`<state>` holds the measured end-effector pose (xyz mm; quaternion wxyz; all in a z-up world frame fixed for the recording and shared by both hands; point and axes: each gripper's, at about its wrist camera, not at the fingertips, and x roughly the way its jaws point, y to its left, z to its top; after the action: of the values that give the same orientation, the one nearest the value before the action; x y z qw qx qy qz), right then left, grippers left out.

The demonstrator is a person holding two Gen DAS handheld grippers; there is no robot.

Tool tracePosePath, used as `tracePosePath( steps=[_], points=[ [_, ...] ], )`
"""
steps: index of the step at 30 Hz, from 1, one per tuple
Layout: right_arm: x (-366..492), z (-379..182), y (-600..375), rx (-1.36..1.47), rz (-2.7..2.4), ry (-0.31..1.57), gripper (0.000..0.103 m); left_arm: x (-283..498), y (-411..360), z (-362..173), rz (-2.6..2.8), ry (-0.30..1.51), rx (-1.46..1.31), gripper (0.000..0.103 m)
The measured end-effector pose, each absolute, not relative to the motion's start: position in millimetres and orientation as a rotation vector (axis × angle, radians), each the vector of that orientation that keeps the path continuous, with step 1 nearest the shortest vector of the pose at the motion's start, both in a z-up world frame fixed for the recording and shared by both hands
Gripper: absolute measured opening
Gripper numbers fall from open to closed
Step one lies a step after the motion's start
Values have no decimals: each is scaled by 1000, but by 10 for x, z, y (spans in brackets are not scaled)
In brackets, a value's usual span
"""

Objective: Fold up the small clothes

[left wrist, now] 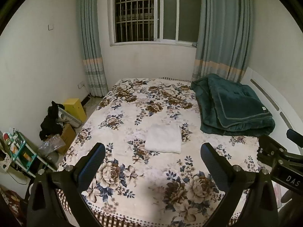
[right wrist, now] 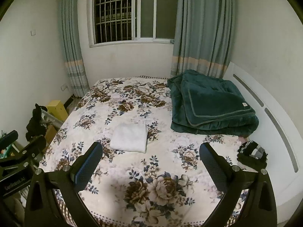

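**One piece folded, a dark bundle waits at the bedside**

Both grippers hover above the near end of a flowered bedspread (left wrist: 132, 113), holding nothing. The left gripper (left wrist: 152, 156) has its fingers spread wide, and so does the right gripper (right wrist: 150, 155). A white cloth (right wrist: 130, 137) lies folded into a neat rectangle near the middle of the bed, apart from the green blanket (right wrist: 212, 104) stacked by the headboard. A dark striped garment (right wrist: 251, 154) sits crumpled at the bed's right edge, near the right gripper. The fold on the white piece looks finished; the next move would likely be reaching right for the crumpled garment and spreading it flat on open bedspread.
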<state>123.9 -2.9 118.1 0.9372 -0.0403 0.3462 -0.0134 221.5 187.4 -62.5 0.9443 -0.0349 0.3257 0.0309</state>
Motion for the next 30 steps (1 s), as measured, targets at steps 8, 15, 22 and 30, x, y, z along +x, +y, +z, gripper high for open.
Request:
tracePosePath(
  steps=[8, 15, 22, 30],
  points=[
    [1236, 1180, -14, -82, -27, 708, 103, 2227, 1883, -604, 55, 661, -70, 103],
    [1265, 1210, -3, -83, -20, 710, 103, 2233, 1885, -591, 53, 663, -72, 103],
    [1278, 1208, -1, -81, -17, 712, 103, 2265, 1884, -577, 50, 658, -71, 103],
    [1313, 1242, -7, -84, -7, 713, 103, 2230, 1839, -503, 52, 638, -71, 103]
  ],
)
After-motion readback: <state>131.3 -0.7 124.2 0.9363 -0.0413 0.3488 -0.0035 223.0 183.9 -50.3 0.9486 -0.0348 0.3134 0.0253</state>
